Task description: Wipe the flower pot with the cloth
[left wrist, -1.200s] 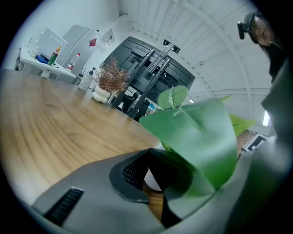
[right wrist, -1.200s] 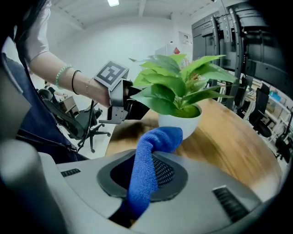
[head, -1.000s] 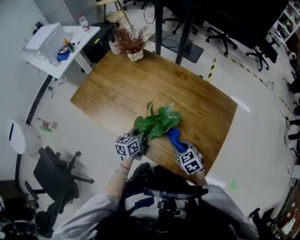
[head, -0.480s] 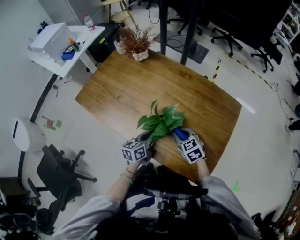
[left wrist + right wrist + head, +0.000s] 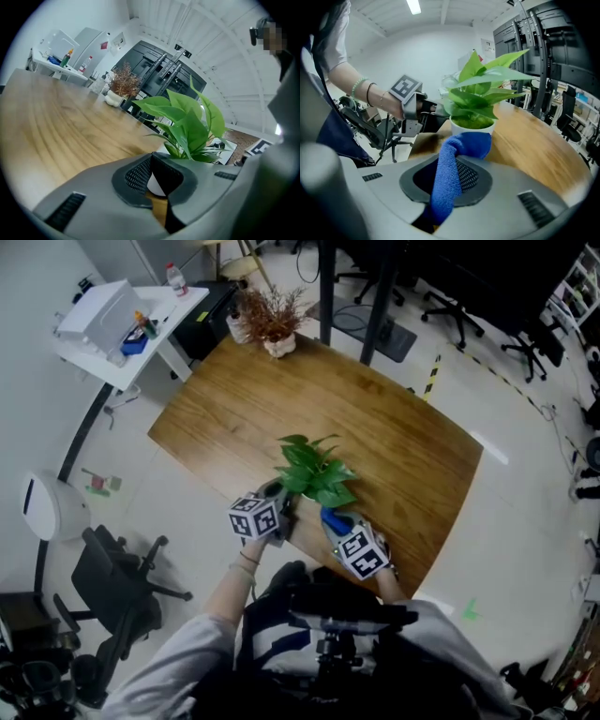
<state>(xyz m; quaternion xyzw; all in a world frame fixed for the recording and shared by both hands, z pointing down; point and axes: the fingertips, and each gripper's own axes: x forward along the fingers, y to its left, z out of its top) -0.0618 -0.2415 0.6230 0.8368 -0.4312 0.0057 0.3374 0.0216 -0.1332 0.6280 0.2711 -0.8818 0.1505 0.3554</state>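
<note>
White flower pot [image 5: 471, 128] with green plant [image 5: 314, 470], by near edge of tabletop [image 5: 244, 418], left tool [image 5: 158, 182] clamped on pot, right tool [image 5: 449, 185] clenched on blue cloth [image 5: 461, 145], cloth touching pot.

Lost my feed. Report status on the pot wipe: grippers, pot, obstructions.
Left gripper shut on flower pot. Right gripper shut on blue cloth, its end at the pot's side. Leaves overhang; nothing between cloth and pot.

Wooden table [image 5: 394, 442], flower pot [image 5: 471, 128], seemingly dried plant [image 5: 267, 322]
</note>
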